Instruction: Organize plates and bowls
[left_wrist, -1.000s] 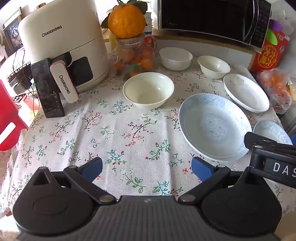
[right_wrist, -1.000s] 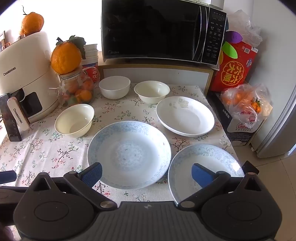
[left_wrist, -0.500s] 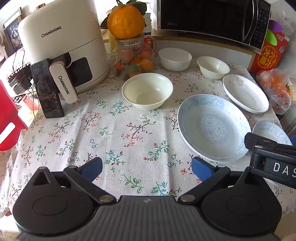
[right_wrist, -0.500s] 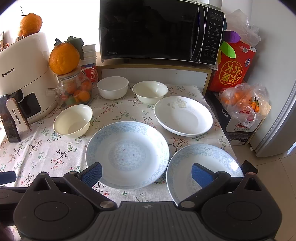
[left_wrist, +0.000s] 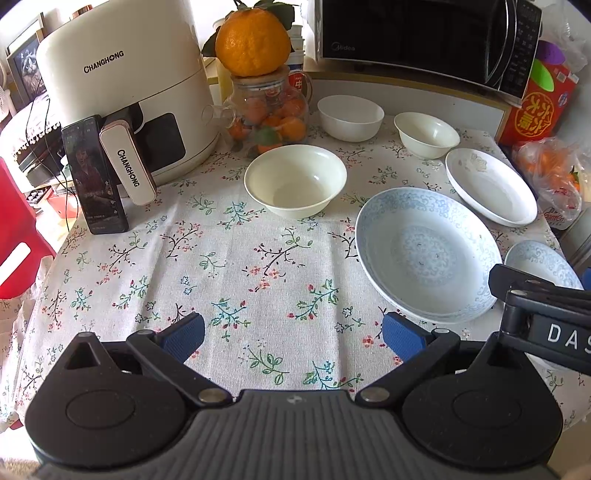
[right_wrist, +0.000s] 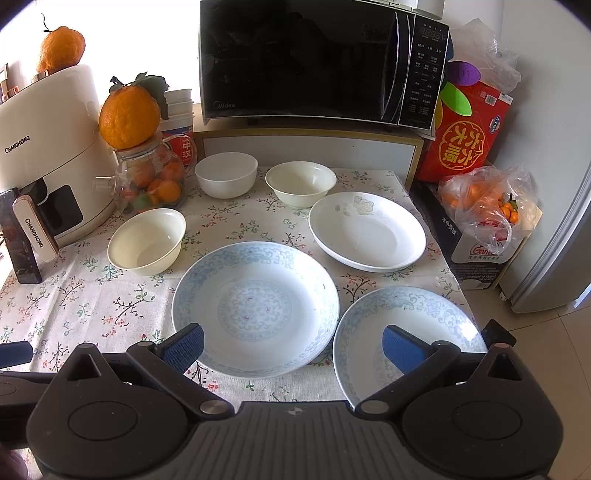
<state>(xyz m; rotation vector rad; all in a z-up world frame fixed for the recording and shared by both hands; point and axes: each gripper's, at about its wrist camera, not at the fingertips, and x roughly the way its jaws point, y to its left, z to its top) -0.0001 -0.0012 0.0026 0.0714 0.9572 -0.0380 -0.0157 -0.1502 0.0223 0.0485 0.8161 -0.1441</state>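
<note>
On the floral tablecloth (left_wrist: 236, 266) lie a large blue-patterned plate (right_wrist: 255, 308) (left_wrist: 424, 254), a smaller blue-patterned plate (right_wrist: 417, 325) (left_wrist: 543, 266) at the front right, and a white plate (right_wrist: 365, 230) (left_wrist: 489, 186) behind them. Three bowls stand apart: a cream bowl (left_wrist: 295, 181) (right_wrist: 147, 242) on the left, a white bowl (right_wrist: 226, 174) (left_wrist: 350, 117) and a small cream bowl (right_wrist: 300, 183) (left_wrist: 426, 134) at the back. My left gripper (left_wrist: 293, 338) hovers open over bare cloth. My right gripper (right_wrist: 293, 345) is open above the front edges of both blue plates. Neither holds anything.
A white air fryer (left_wrist: 122, 99) with a phone (left_wrist: 94, 177) leaning on it stands back left. A glass jar of oranges (left_wrist: 269, 114) topped by a big orange, a microwave (right_wrist: 321, 62), a red box (right_wrist: 467, 136) and a bag of fruit (right_wrist: 484, 203) ring the table.
Both grippers have drifted slightly forward toward the dishes, so everything looks a little nearer. Nothing on the table moved and both grippers stayed open.
</note>
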